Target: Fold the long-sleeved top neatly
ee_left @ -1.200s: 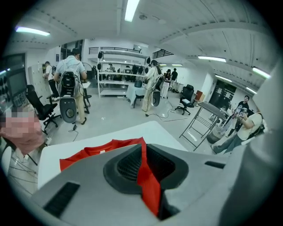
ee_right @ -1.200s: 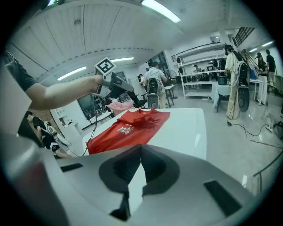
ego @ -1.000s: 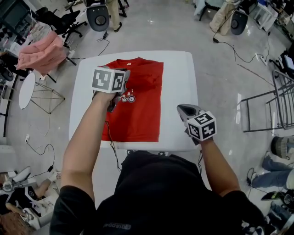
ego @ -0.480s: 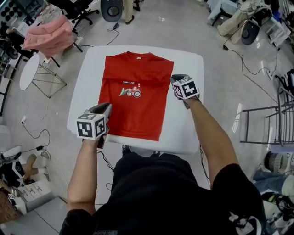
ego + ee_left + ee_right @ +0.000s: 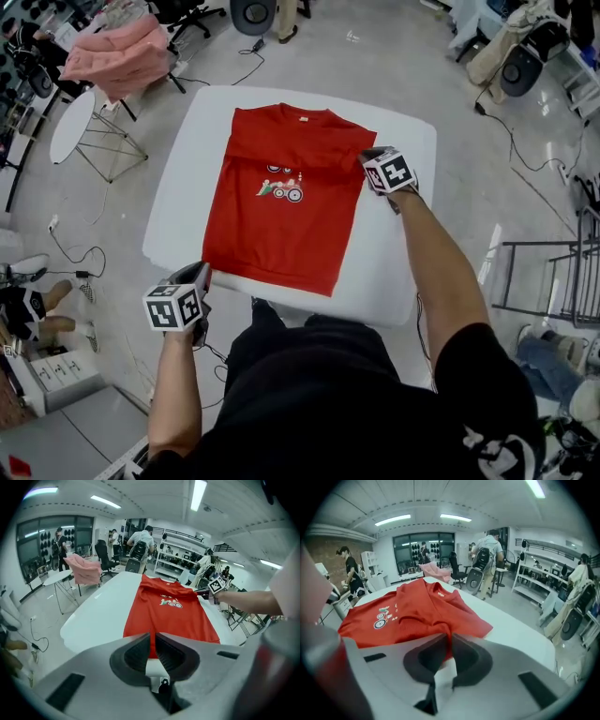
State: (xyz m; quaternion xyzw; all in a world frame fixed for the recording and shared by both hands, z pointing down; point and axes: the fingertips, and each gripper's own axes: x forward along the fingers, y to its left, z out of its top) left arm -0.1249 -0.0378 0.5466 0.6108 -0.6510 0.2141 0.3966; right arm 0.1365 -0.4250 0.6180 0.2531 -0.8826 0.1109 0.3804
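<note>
Red top (image 5: 286, 225) lies flat on a table (image 5: 398, 267). Right gripper (image 5: 367, 157) at its right edge, jaws just eased slightly apart, empty. Left gripper (image 5: 202, 274), barely parted, empty, beside the hem corner. The 2 grips should land level.

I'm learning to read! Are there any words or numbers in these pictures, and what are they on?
Nothing here can be read.
Red top: a wheeled picture on the chest; any letters too small.
Neck label: too small.
Marker cubes: square patterns, no letters.
Black shirt: white print, cut off and blurred.
</note>
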